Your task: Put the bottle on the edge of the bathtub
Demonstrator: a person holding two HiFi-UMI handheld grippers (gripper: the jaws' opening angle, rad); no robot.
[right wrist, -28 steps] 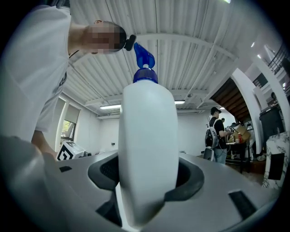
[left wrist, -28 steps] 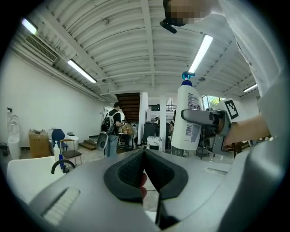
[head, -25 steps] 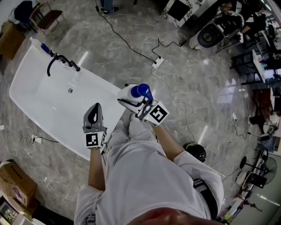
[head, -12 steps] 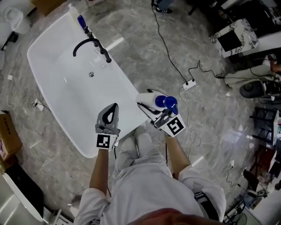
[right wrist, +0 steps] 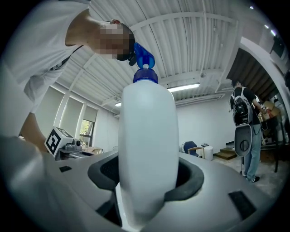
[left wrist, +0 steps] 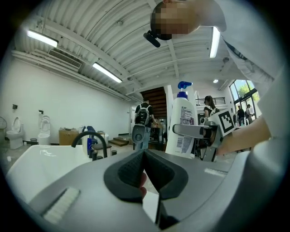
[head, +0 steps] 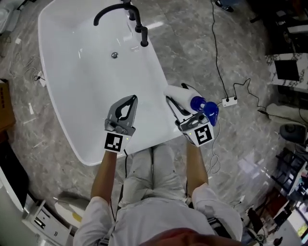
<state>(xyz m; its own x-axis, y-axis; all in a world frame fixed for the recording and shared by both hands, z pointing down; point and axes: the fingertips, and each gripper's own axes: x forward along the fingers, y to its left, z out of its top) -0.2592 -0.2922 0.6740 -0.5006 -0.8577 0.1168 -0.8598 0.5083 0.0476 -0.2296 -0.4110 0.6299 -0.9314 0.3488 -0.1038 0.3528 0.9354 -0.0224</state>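
Right gripper [head: 179, 109] is pinching the bottle [head: 178, 94]: in the right gripper view both dark pads are clamped on the white body [right wrist: 147, 149], roughly mid-height, with the bottle upright and the pump at 12 o'clock. The left gripper view shows the same from the side, jaws across the bottle's [left wrist: 182, 122] lower half below the printed label. In the head view the bottle is at about 4 o'clock of the bathtub [head: 62, 96], just beside or over its right rim; can't tell if the base touches it. Left gripper [head: 131, 100] hangs over the tub's near end at 9 o'clock of the bottle, well apart from it, jaws pressed together on nothing [left wrist: 144, 155]. Bottle: smooth white plastic, flattened oval section, rounded shoulders, blue pump head [head: 203, 106]. Gripper shells are matte grey plastic, pads are black ribbed rubber, and each carries a black-and-white marker cube. Tub is glossy white, a rounded rectangle with a broad flat rim, a black curved faucet [head: 115, 9] at its 12 o'clock end and a round metal drain [head: 114, 55] below that. Floor [head: 240, 57] is polished grey marbled tile, with a white power strip [head: 229, 101] and cable at 3 o'clock of the bottle.
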